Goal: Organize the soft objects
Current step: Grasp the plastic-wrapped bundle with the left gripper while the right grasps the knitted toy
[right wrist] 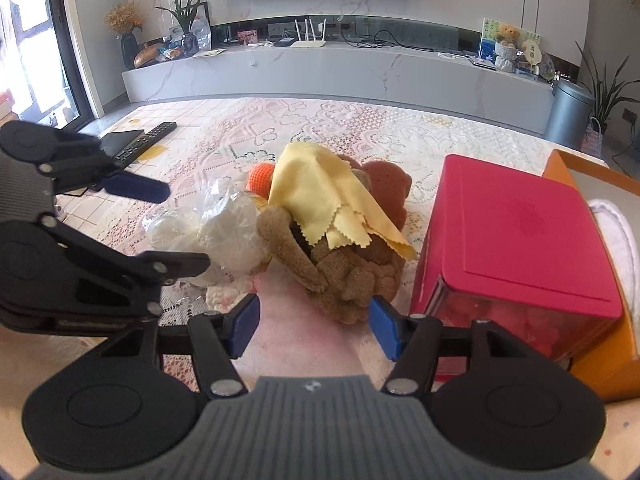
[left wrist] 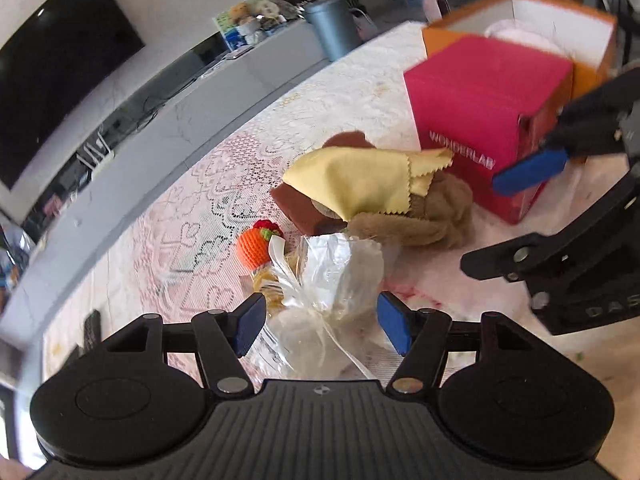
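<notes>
A pile of soft things lies on the lace tablecloth (left wrist: 224,184): a brown plush toy (left wrist: 424,216) (right wrist: 340,276), a yellow cloth (left wrist: 360,180) (right wrist: 320,196) draped over it, a brown sponge (left wrist: 304,208) (right wrist: 390,184), an orange crocheted fruit (left wrist: 253,246) (right wrist: 259,176) and a clear plastic bag (left wrist: 332,280) (right wrist: 224,228). My left gripper (left wrist: 322,324) is open, its pads on either side of the bag. My right gripper (right wrist: 316,320) is open just short of the plush toy. Each gripper also shows in the other's view (left wrist: 532,168) (right wrist: 140,188).
A pink WONDERLAB box (left wrist: 488,112) (right wrist: 516,240) stands right of the pile. Behind it is an open orange box (left wrist: 520,28) (right wrist: 592,184) with something white inside. A remote (right wrist: 144,140) lies at the far left of the table. A grey bin (left wrist: 330,28) stands beyond.
</notes>
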`<state>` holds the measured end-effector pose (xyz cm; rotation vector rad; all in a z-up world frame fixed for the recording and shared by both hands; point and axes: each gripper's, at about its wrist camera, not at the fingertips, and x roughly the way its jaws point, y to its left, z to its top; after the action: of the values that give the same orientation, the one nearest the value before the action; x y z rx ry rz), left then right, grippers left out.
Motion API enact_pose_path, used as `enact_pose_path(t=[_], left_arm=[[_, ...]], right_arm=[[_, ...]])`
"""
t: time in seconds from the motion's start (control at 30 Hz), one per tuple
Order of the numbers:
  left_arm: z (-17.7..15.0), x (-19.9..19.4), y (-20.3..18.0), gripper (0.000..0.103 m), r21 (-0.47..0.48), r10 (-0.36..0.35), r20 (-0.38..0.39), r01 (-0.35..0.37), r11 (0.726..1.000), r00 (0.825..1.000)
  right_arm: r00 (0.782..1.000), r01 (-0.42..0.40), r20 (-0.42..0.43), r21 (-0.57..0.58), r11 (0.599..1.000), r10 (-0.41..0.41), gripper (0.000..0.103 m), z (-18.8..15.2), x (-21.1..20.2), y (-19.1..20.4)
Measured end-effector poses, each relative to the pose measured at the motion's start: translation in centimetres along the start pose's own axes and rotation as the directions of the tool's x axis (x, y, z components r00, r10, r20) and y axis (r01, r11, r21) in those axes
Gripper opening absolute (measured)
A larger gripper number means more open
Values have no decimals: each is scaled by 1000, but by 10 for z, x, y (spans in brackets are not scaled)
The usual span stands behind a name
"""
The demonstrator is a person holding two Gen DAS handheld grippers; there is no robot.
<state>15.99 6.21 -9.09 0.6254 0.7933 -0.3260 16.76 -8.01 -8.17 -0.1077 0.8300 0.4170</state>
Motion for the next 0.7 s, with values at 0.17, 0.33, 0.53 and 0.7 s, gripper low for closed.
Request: enact_pose_path(t=[0.17, 0.33, 0.53, 0.7], left_arm=[[0, 27, -13, 75, 91, 28, -57, -23, 996, 998], [-3, 36, -14, 58, 92, 65, -76, -58, 994, 995], [-3, 11, 5, 49, -76, 50, -55, -54, 996, 997], [-9, -29, 32, 49, -351, 31, -23, -37, 936, 999]], right_arm=[[1000, -6, -20, 0, 1000, 6, 61, 0, 6, -2], [999, -7, -33, 3, 1000, 7, 61, -1, 10, -2], [1000, -14, -24, -13, 1000, 13, 60, 0, 7, 3], [999, -52, -17, -46, 998, 52, 52, 2, 1, 13]])
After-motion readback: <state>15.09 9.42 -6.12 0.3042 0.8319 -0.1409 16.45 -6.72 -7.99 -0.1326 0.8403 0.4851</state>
